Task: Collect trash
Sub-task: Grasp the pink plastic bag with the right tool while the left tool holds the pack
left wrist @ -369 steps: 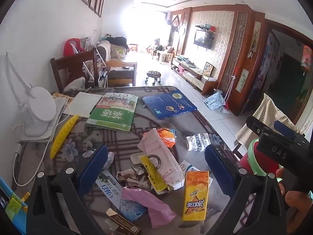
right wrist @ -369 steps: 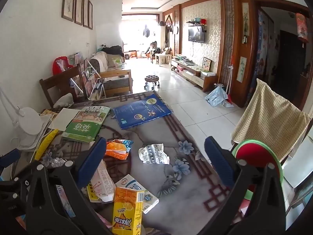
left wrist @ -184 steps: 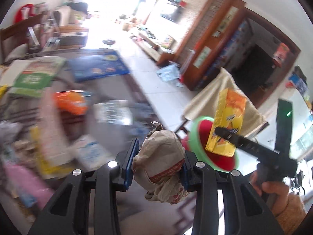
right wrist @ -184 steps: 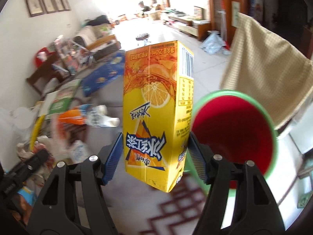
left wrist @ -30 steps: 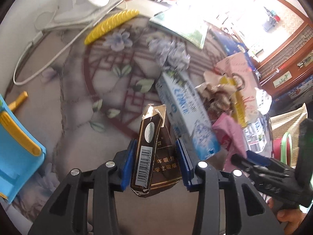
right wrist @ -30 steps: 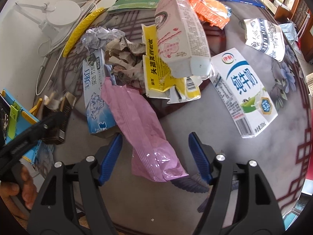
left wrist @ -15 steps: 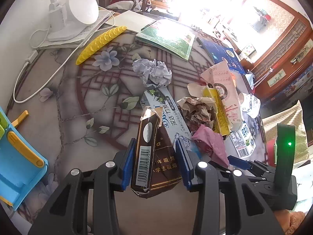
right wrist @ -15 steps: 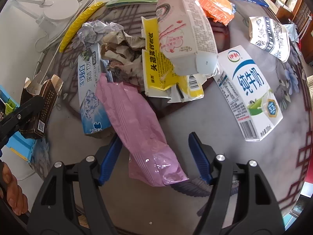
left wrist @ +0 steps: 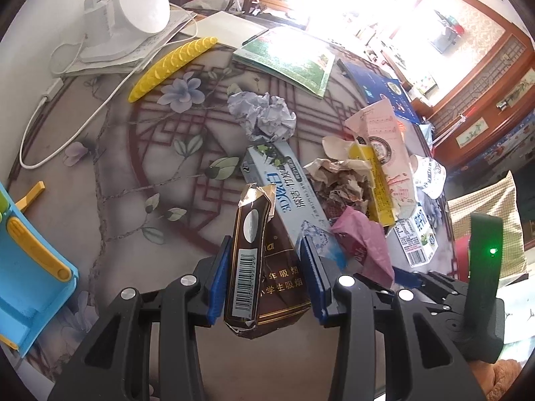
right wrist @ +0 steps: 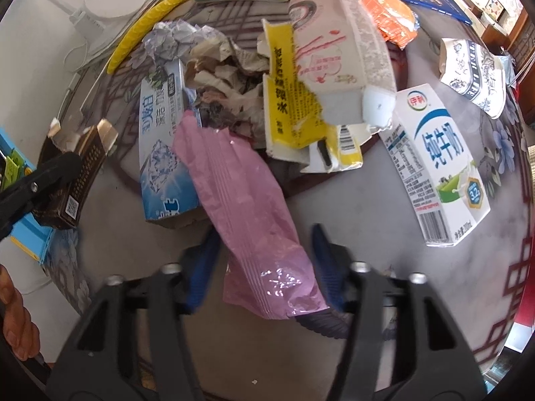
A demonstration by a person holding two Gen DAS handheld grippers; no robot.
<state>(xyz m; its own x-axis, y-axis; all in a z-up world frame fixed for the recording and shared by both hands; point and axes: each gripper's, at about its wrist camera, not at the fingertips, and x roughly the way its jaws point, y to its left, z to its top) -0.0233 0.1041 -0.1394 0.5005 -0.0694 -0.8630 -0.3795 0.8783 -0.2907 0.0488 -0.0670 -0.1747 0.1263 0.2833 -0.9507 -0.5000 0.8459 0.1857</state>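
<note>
Left gripper [left wrist: 267, 277] clamps a brown carton [left wrist: 264, 267], lifted above the table [left wrist: 110, 200]. Right gripper [right wrist: 264, 264] jaws just narrowing around pink wrapper [right wrist: 247, 214]; contact unclear. Trash pile at twelve o'clock.

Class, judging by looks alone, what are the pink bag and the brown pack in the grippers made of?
Pink bag: apparently thin plastic film, glossy; it wrinkles softly and shows bright glints.
Brown pack: probably printed cardboard, slightly glossy; its torn top is creased and holds stiff, flat faces.
</note>
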